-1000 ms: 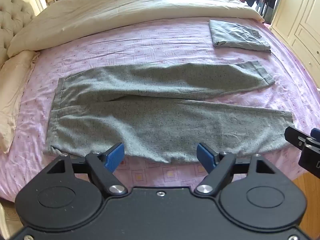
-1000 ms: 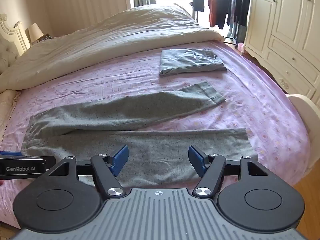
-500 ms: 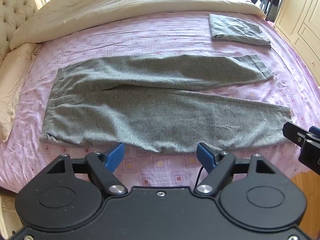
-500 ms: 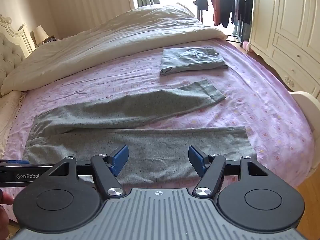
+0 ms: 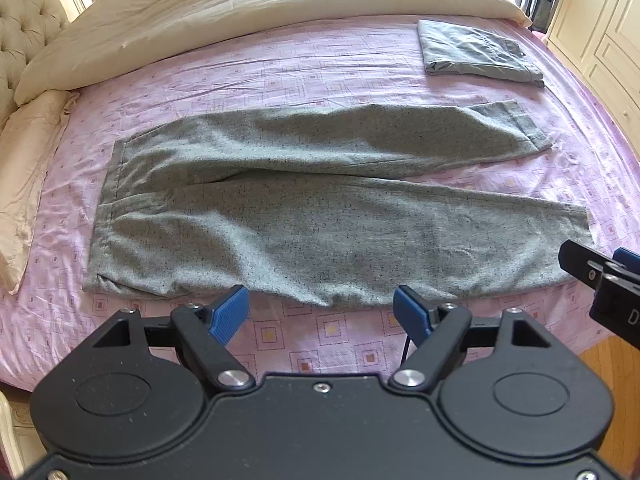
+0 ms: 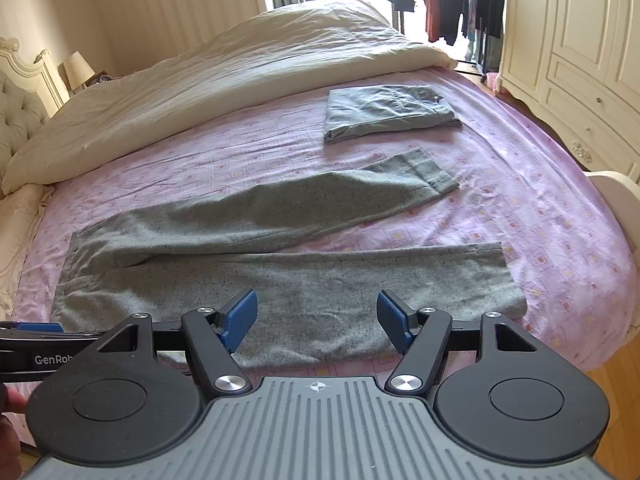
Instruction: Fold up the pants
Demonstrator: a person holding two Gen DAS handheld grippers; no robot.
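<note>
Grey speckled pants (image 5: 320, 216) are lying flat and unfolded on the pink patterned bedsheet (image 5: 280, 68), waistband twd the headboard side, legs splaying apart at the hems. Left gripper (image 5: 321, 312) is hovering just short of the near leg's edge, jaws apart, holding nothing. Right gripper (image 6: 316, 316) is hanging over the near leg, jaws also apart, w/ nothing btwn them. Folded grey garment (image 6: 384, 112) is sitting beyond the far leg, near the cream duvet (image 6: 240, 68).

Both wrist cams look fwd-down along own fingers from bed's near edge, fairly close. Left gripper (image 5: 321, 314) cam sits left of right gripper (image 6: 316, 316) cam. Shared: pants (image 5: 320, 216), folded garment (image 6: 384, 112), duvet (image 5: 240, 12).
</note>
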